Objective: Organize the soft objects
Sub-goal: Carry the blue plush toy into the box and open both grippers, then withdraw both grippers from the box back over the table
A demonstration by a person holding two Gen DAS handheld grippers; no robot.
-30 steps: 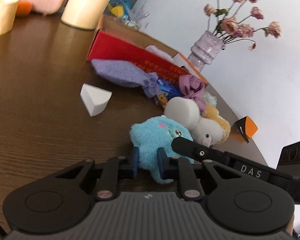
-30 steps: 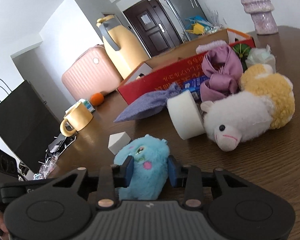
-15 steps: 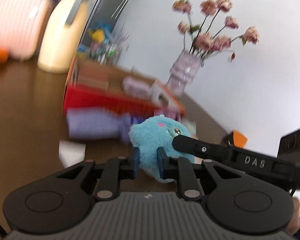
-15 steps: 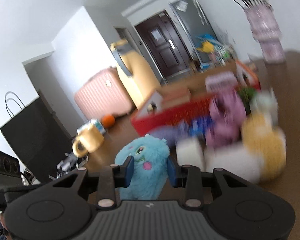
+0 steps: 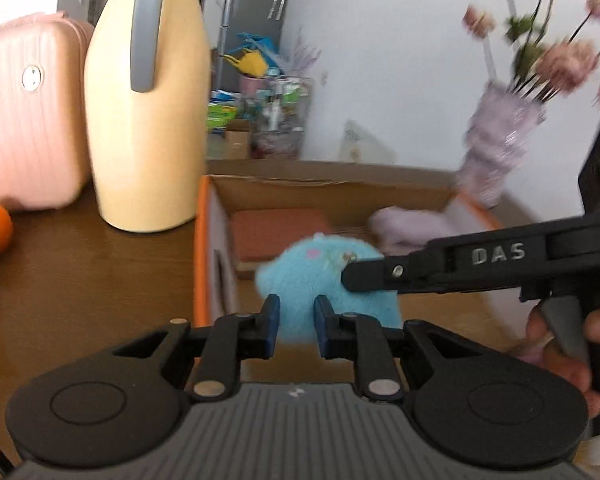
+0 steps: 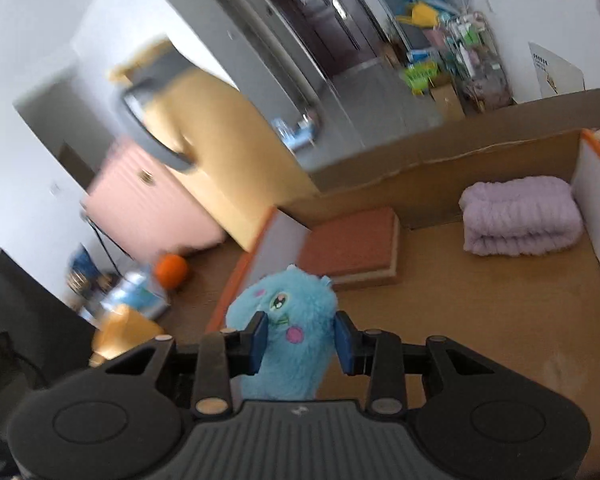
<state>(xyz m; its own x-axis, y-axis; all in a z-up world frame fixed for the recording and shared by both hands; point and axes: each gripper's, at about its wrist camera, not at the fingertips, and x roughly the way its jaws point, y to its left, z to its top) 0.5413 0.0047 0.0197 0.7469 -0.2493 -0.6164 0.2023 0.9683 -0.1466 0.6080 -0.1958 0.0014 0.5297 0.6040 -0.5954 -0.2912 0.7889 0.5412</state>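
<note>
I have the left gripper [image 5: 294,326] and the right gripper [image 6: 299,342] both pinching 1 blue plush toy [image 6: 288,320], held in the air over the near-left corner of the cardboard box [image 6: 440,168]. This looks like the carry-to-box step; next I should lower and let go with both (gently). Inside the box, from left: 1 reddish pad [image 6: 350,246], 1 folded lilac towel [image 6: 520,216].
</note>
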